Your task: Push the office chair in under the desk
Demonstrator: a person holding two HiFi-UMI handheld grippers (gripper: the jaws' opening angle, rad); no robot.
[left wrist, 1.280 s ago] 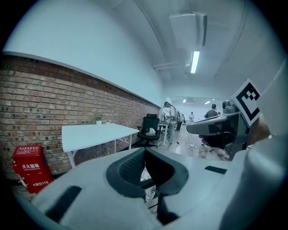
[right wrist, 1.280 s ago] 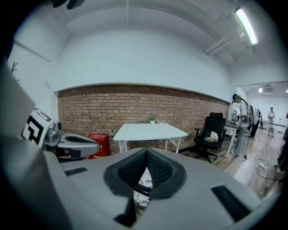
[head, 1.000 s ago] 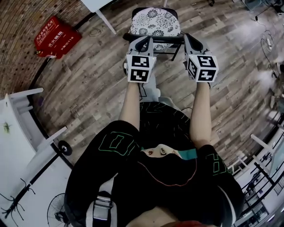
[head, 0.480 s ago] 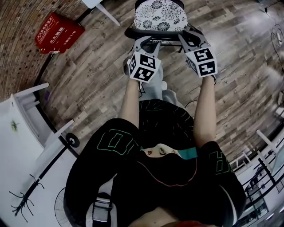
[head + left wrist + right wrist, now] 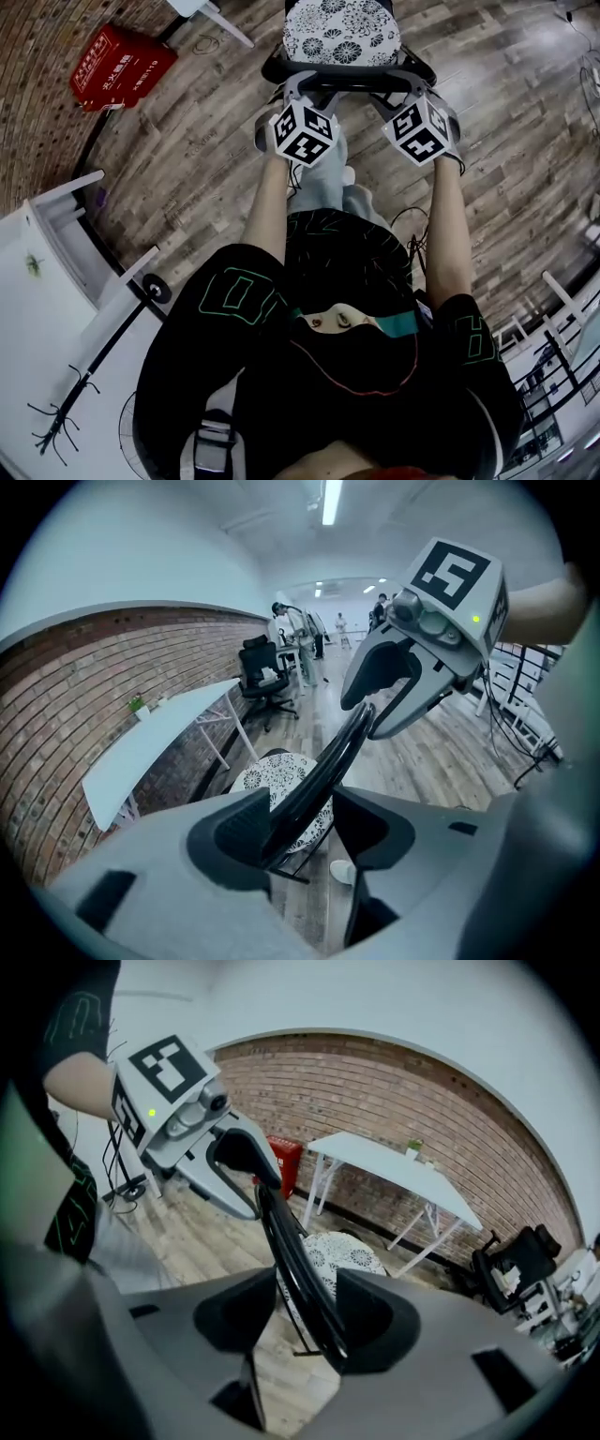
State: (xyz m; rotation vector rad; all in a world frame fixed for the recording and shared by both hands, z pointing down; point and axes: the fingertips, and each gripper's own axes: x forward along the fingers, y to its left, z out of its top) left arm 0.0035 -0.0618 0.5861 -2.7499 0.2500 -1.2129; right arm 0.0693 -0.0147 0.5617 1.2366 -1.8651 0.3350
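Straddling the chair's backrest rail [image 5: 328, 752], your left gripper [image 5: 302, 819] and right gripper [image 5: 305, 1309] have just been spreading their jaws; head view hides this.

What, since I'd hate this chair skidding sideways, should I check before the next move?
1. Left gripper astride the chair's top rail: ok; its jaws have just been opening, with the rail between them.
2. Right gripper astride the same rail: ok; its jaws have likewise just been opening, with the rail between them.
3. Firm clamp on the rail: not ok; both grippers stand open.
4. Red box away from the chair: ok, well off to the left.
5. Patterned seat lined up with the white desk: cannot tell.
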